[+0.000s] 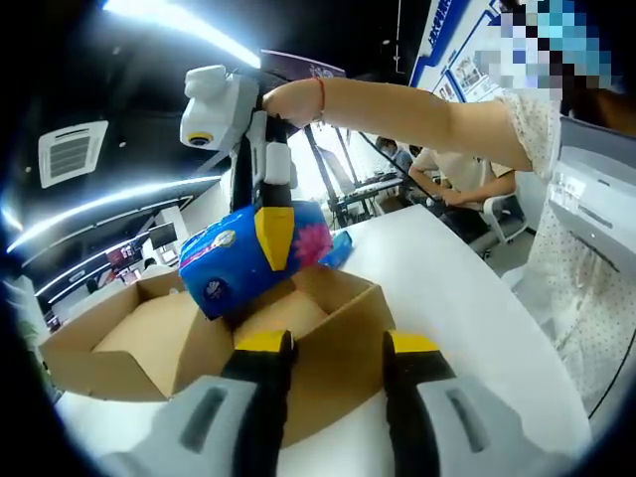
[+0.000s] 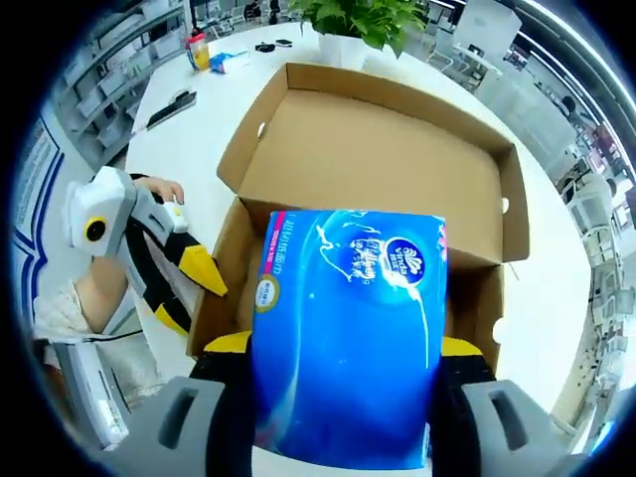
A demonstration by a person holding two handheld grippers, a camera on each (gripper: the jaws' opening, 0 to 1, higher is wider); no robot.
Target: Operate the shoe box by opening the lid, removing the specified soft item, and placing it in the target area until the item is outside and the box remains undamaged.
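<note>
Above the open shoe box (image 2: 388, 149), my right gripper (image 2: 343, 353) held the blue tissue pack (image 2: 348, 338) clamped between its jaws; my left gripper (image 1: 333, 348) stood parted, empty, at the box wall. I judged best: lift straight, clear the flaps, steady the box

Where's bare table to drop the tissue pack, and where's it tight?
Free: white table on the box's near-right side in the left gripper view, out to the table edge. Also the strip beyond the open lid, short of the potted plant. Crowded: the shoe box wall where the left gripper sits, and the clutter on the far table.
</note>
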